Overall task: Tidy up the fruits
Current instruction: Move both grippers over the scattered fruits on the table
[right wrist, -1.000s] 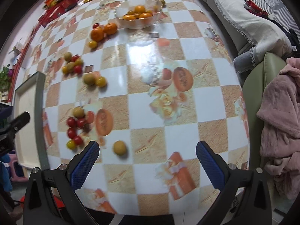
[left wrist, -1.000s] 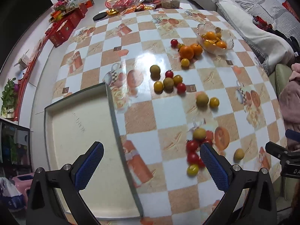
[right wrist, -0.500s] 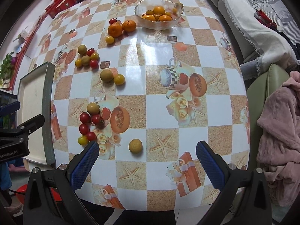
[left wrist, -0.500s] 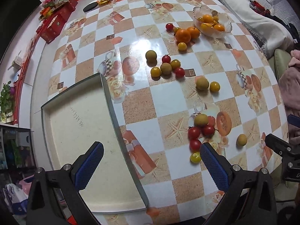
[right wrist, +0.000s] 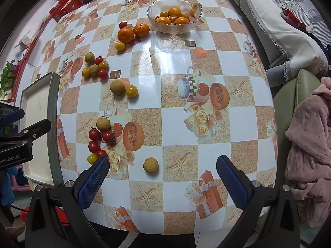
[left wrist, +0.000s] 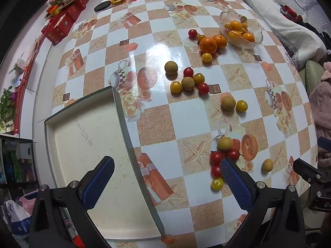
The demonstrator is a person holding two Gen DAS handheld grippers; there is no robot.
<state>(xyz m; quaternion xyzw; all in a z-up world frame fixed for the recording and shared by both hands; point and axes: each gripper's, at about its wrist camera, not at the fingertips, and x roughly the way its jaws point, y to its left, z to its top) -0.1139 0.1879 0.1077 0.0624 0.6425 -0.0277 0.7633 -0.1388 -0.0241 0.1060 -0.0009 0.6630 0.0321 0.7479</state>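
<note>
Grippers both spread wide, holding nothing. Left gripper (left wrist: 167, 183): tray (left wrist: 86, 136) under its left finger, tomato cluster (left wrist: 222, 159) just ahead of its right fingertip. Right gripper (right wrist: 162, 178): longan (right wrist: 151, 165) between the fingers (slightly ahead), bowl (right wrist: 174, 28) far ahead holding oranges.

From the left wrist we look down and forward over the tray (left wrist: 86, 144) and the table's (left wrist: 157, 41) left half; from the right wrist we look from the near edge, further right. Both sit high, well clear of the fruit. We share the bowl (right wrist: 194, 23), the scattered fruit and the tray (right wrist: 37, 103).
</note>
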